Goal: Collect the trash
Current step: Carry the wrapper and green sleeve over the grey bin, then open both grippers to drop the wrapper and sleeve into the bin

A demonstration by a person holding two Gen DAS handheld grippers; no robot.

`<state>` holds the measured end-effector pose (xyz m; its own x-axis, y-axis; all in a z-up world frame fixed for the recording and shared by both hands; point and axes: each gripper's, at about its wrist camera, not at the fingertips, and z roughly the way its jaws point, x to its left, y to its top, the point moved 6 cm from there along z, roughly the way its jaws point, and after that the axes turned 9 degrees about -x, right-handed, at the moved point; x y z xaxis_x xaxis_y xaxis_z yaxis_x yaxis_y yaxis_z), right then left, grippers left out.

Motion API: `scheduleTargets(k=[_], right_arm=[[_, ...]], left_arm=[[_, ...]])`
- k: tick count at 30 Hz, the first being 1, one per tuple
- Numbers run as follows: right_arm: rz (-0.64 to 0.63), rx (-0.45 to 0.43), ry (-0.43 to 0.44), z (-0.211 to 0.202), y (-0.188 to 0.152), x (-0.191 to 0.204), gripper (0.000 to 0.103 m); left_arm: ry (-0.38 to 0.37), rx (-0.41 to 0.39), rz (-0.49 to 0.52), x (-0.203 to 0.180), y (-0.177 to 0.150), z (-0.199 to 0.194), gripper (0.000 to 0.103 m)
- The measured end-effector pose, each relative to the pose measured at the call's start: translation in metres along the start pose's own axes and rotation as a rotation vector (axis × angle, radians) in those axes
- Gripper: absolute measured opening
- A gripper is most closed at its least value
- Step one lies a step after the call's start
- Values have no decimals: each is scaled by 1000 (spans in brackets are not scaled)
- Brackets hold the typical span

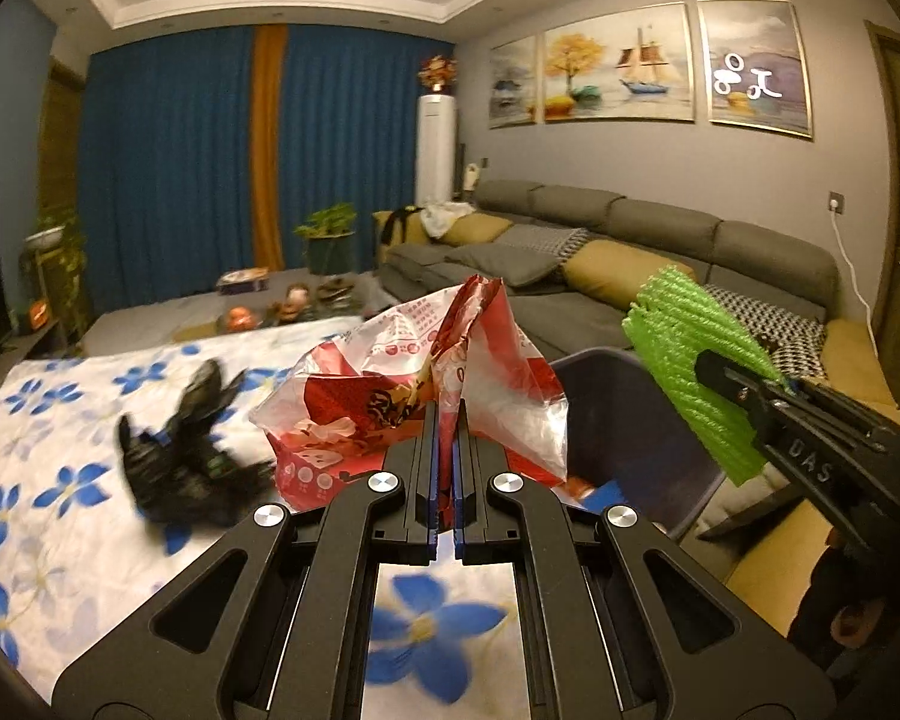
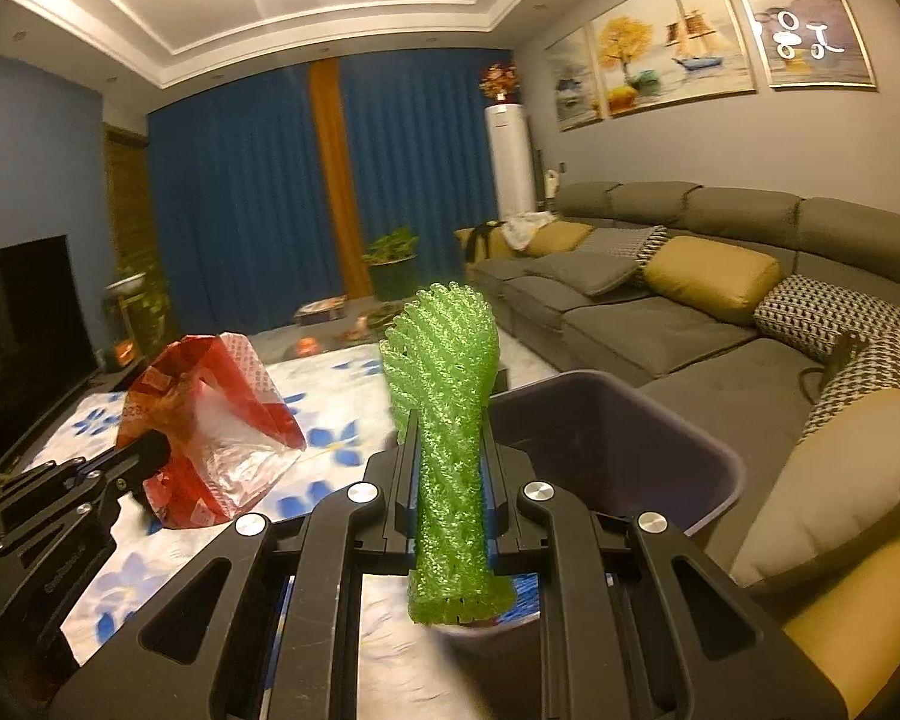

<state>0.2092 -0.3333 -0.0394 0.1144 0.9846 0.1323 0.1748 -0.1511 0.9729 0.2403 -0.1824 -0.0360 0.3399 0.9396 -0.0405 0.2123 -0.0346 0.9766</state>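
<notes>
My left gripper [image 1: 448,414] is shut on a crumpled red and white plastic snack bag [image 1: 402,372], held above the flowered cloth; the bag also shows in the right wrist view [image 2: 210,426]. My right gripper [image 2: 450,420] is shut on a green foam net sleeve [image 2: 450,396], held upright just left of a dark purple bin [image 2: 618,438]. In the left wrist view the sleeve [image 1: 684,354] hangs over the right side of the bin [image 1: 624,414]. A crumpled black wrapper [image 1: 180,444] lies on the cloth to the left, blurred.
A white cloth with blue flowers [image 1: 54,480] covers the table. A grey sofa with yellow and checked cushions [image 2: 720,300] runs along the right. More items sit on a far low table [image 1: 288,306]. A TV [image 2: 18,312] stands at left.
</notes>
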Motion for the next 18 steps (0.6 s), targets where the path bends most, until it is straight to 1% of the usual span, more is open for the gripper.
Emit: scheduleTargets(k=[3,8,14,18], right_arm=[[9,-11,-27,4,3,-13,17],[24,-19,-52,13,8,-29,18],[42,-6,-70,23,5,-41,21],[49,1,-77,29,6,-46,21]], left_arm=[[-37,-12,9,-20,6,14,2],[-89,-4,23,-48,6,37,2],[-127,30,11,-60,-4,59,2],[-152,46,-7,-65,-6,71,2]])
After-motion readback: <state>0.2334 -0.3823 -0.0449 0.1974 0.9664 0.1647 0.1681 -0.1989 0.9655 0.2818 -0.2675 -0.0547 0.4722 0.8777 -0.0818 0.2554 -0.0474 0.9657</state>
